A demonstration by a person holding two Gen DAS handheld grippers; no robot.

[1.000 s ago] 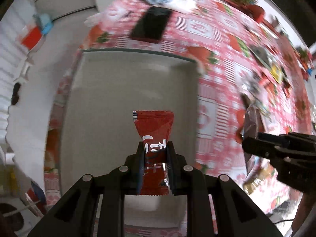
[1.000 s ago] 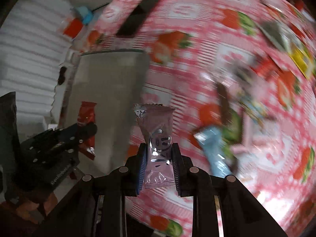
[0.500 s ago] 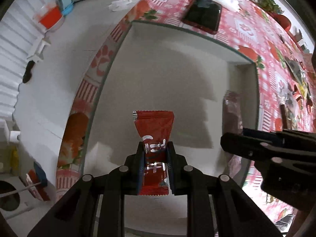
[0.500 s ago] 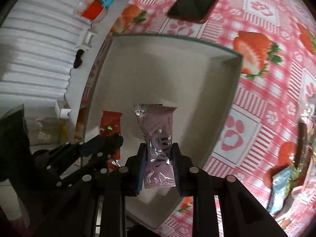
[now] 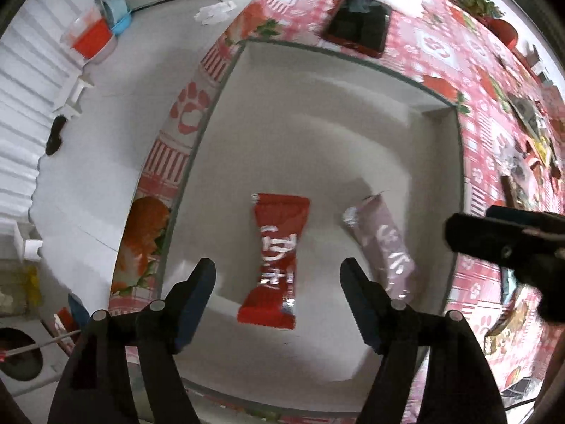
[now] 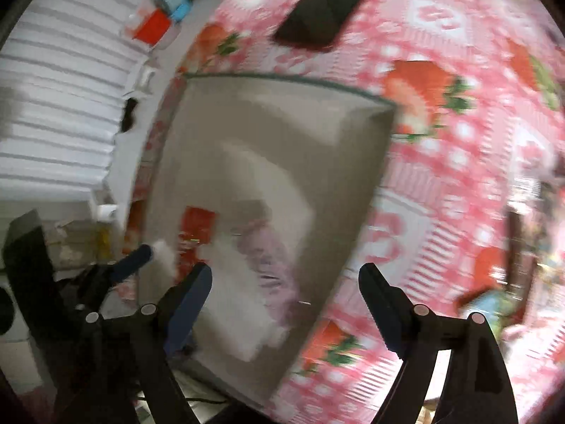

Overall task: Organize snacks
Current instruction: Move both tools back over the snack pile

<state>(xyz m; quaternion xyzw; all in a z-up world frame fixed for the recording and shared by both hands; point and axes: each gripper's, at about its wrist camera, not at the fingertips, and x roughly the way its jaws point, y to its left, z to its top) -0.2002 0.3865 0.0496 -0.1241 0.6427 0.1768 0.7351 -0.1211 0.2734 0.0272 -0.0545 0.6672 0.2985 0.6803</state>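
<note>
A red snack packet (image 5: 277,258) lies on the floor of a white box (image 5: 317,113), with a pale pink snack packet (image 5: 385,243) beside it on the right. My left gripper (image 5: 279,275) is open and empty just above the red packet. My right gripper (image 6: 284,281) is open and empty over the box's right side; it also shows at the right edge of the left wrist view (image 5: 494,236). The right wrist view is blurred but shows the box (image 6: 282,123), the red packet (image 6: 196,231) and the pink packet (image 6: 268,254).
The box sits at the left edge of a pink strawberry-print tablecloth (image 5: 416,35). A black phone (image 5: 360,26) lies beyond the box. Several more snacks (image 5: 533,148) lie on the cloth to the right. The floor with a red bucket (image 5: 90,37) is to the left.
Both grippers opened and let go of their packets. The red and the pink packet now lie on the box floor. The right gripper has drawn back to the right.
</note>
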